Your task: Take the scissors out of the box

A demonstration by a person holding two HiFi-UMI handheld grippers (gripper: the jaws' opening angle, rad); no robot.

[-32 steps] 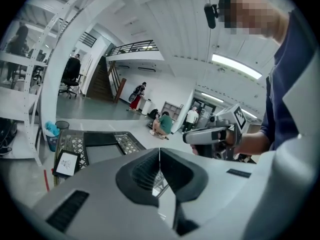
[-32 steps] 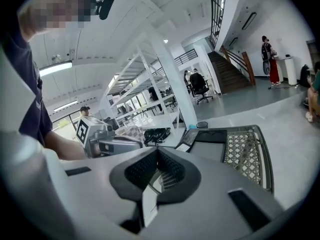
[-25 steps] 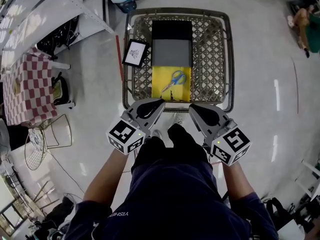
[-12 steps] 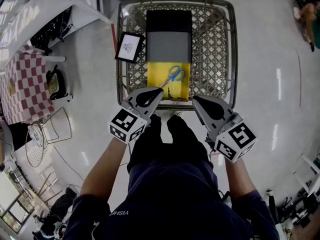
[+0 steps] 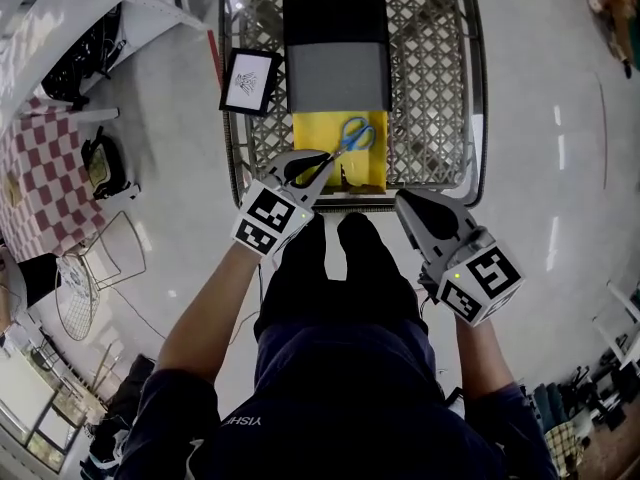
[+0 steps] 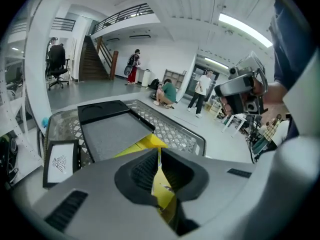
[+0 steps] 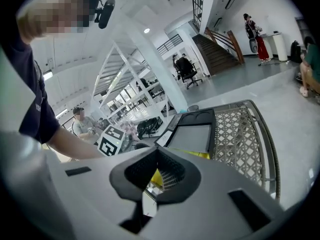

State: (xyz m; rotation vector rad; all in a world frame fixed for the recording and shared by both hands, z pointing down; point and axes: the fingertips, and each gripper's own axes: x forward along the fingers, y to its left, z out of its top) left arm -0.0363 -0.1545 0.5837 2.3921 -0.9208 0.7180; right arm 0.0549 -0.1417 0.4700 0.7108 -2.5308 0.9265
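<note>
Blue-handled scissors point(image 5: 351, 136) lie in an open yellow box point(image 5: 371, 171) at the near end of a wire basket point(image 5: 436, 88). Their blades point near-left, toward my left gripper point(image 5: 322, 156). That gripper is shut and empty, with its tip over the box's near-left corner, close to the blade tips. In the left gripper view, the yellow box point(image 6: 145, 142) shows just past the shut jaws point(image 6: 158, 153). My right gripper point(image 5: 402, 201) is shut and empty, just outside the basket's near rim. In the right gripper view, a strip of the yellow box point(image 7: 198, 154) lies beyond its tip point(image 7: 157, 152).
A grey box with a black lid point(image 5: 336, 63) fills the basket beyond the yellow box. A framed card point(image 5: 247, 81) hangs outside the basket's left rim. A checkered table point(image 5: 40, 163) and a wire stool point(image 5: 88, 288) stand to the left. The person's legs are against the near rim.
Both grippers have sunk and moved forward toward the basket. The left gripper went from short of the rim to over the yellow box's near-left corner. The right gripper stayed outside the rim.
</note>
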